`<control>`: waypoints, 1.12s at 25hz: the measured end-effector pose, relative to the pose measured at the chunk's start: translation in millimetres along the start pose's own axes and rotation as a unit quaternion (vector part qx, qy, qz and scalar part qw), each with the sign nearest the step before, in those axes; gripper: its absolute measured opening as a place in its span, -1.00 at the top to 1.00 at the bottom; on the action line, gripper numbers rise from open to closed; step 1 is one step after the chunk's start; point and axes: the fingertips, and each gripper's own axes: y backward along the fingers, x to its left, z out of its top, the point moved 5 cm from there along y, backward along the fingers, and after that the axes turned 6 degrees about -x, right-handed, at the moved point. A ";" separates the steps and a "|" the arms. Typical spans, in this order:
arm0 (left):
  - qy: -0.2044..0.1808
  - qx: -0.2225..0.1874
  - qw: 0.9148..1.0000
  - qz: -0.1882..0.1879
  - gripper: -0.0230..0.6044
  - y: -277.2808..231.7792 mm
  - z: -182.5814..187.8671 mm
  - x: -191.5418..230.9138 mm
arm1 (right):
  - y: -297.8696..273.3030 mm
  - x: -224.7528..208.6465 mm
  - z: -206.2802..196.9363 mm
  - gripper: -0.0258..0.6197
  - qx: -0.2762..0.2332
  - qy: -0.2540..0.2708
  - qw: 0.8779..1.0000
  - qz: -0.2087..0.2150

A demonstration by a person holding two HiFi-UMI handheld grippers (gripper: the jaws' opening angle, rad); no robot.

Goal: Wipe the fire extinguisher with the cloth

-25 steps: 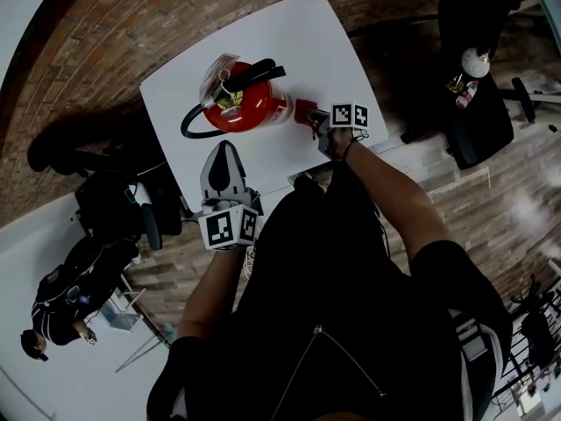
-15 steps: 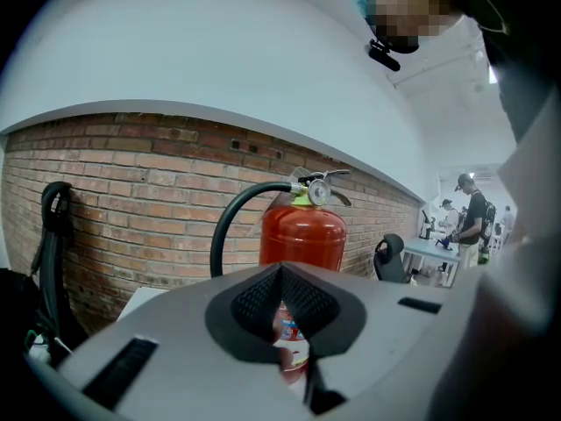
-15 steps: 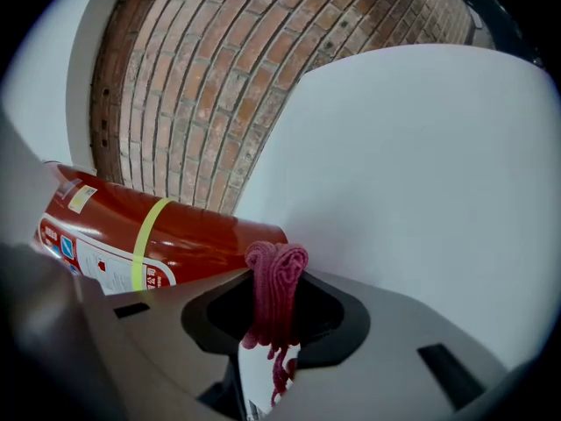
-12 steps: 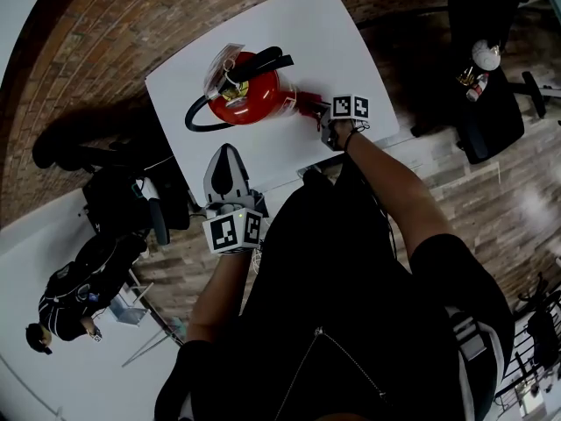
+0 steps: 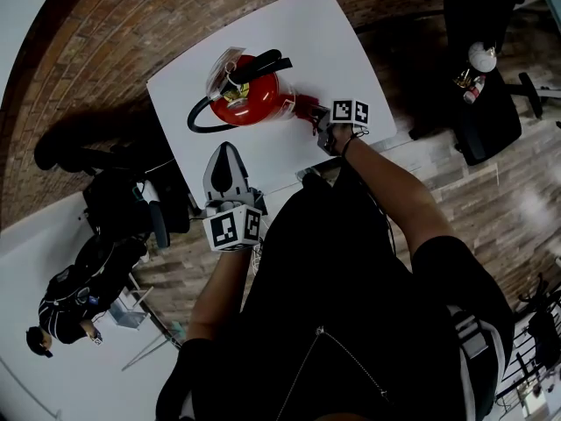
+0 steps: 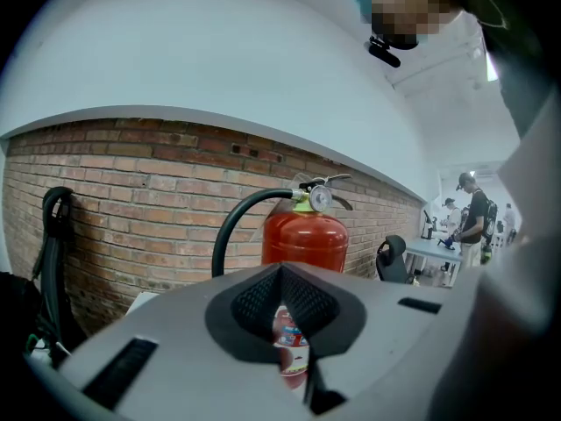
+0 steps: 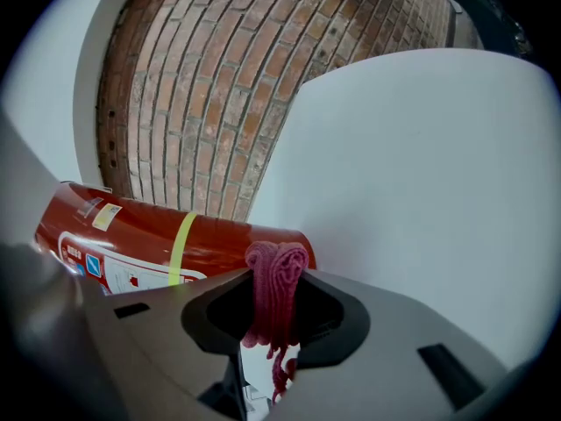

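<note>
Head view shows your right forearm stretched forward and slightly left over the near corner of the white table [image 5: 337,51], with your right gripper [image 5: 316,117] brought up against the right side of the red fire extinguisher [image 5: 250,95]. That extinguisher stands upright near the middle of the table, its black hose [image 5: 198,123] curling off to the left. In the right gripper view your jaws are clamped on a bunched dark pink cloth [image 7: 276,292]. A fold of it pokes out past the tips and sits right at the red cylinder, low down near its base, though you cannot tell for sure that it touches. Your left arm is bent at the elbow, with the forearm pointing ahead. Your left gripper [image 5: 224,150] hangs over the table's near edge, aimed at the extinguisher and apart from it. The left gripper view shows its jaws drawn together at the tips with nothing between them.
</note>
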 end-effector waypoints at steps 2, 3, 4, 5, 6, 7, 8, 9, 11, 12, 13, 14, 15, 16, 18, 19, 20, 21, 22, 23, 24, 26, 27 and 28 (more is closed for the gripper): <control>0.000 -0.003 1.000 -0.001 0.90 -1.5 2.2 -1.4 | 3.8 6.5 1.5 0.55 -0.002 0.001 1.000 0.006; 0.000 -0.004 1.000 -0.002 0.90 -2.2 3.2 -2.1 | 5.6 9.7 2.3 0.55 -0.003 0.001 1.000 0.008; 0.000 -0.005 1.000 -0.002 0.90 -2.8 4.1 -2.7 | 7.2 12.7 3.0 0.55 -0.004 0.001 1.000 0.011; 0.001 -0.006 1.000 -0.003 0.90 -3.4 4.8 -3.1 | 8.9 15.9 3.6 0.55 -0.005 0.000 1.000 0.014; 0.001 -0.006 1.000 -0.003 0.90 -3.9 5.3 -3.4 | 10.5 19.1 4.2 0.55 -0.007 -0.001 1.000 0.016; 0.001 -0.007 1.000 -0.003 0.90 -4.5 5.8 -3.6 | 12.1 22.4 4.8 0.55 -0.008 -0.002 1.000 0.019; 0.002 -0.007 1.000 -0.003 0.90 -5.0 6.2 -3.6 | 13.8 25.8 5.4 0.55 -0.010 -0.004 1.000 0.021; 0.003 -0.009 1.000 -0.003 0.90 -5.5 6.7 -3.6 | 15.5 29.4 5.8 0.55 -0.011 -0.005 1.000 0.023; 0.007 -0.013 1.000 0.000 0.90 -5.8 7.9 -3.5 | 19.4 36.6 5.6 0.55 -0.013 -0.009 1.000 0.027; 0.009 -0.014 1.000 0.001 0.90 -5.7 8.4 -3.6 | 21.5 39.9 5.5 0.55 -0.015 -0.010 0.999 0.029; 0.011 -0.015 1.000 0.002 0.90 -5.5 8.9 -3.9 | 23.6 43.1 5.7 0.55 -0.016 -0.010 0.999 0.031; 0.011 -0.015 1.000 0.003 0.90 -5.3 9.4 -4.3 | 25.6 46.2 6.1 0.55 -0.018 -0.010 0.999 0.033; 0.010 -0.015 1.000 0.002 0.90 -5.2 9.8 -4.8 | 27.3 49.2 6.6 0.55 -0.019 -0.010 0.999 0.035; 0.009 -0.014 1.000 0.001 0.90 -5.3 10.3 -5.2 | 28.7 51.8 7.1 0.55 -0.020 -0.010 0.999 0.037; 0.005 -0.013 1.000 -0.003 0.90 -5.3 11.0 -6.0 | 30.4 55.9 8.4 0.55 -0.021 -0.008 0.999 0.038; 0.004 -0.013 1.000 -0.003 0.90 -5.3 11.3 -6.5 | 31.3 57.8 9.0 0.55 -0.022 -0.007 0.999 0.038; 0.005 -0.014 1.000 -0.004 0.90 -5.3 11.6 -6.9 | 32.4 60.0 9.7 0.55 -0.022 -0.007 0.999 0.038; 0.005 -0.014 1.000 -0.003 0.90 -5.3 11.9 -7.3 | 33.5 62.3 10.3 0.55 -0.021 -0.006 0.999 0.038; 0.006 -0.014 1.000 -0.003 0.90 -5.2 12.1 -7.6 | 34.6 64.8 10.8 0.55 -0.021 -0.004 0.999 0.037; 0.006 -0.014 1.000 -0.003 0.90 -4.9 12.4 -7.7 | 35.6 67.5 11.3 0.55 -0.020 -0.002 0.999 0.036; 0.006 -0.014 1.000 -0.003 0.90 -4.3 12.7 -7.8 | 36.7 70.2 11.6 0.55 -0.019 0.001 0.999 0.034; 0.007 -0.013 1.000 -0.002 0.90 -3.0 12.9 -7.9 | 38.9 74.8 11.9 0.55 -0.016 0.007 0.999 0.028; 0.007 -0.012 1.000 -0.001 0.90 -2.4 12.7 -7.9 | 39.9 76.6 12.0 0.55 -0.015 0.010 1.000 0.024; 0.007 -0.012 1.000 -0.001 0.90 -1.9 12.7 -7.8 | 41.0 78.5 12.4 0.55 -0.013 0.012 1.000 0.021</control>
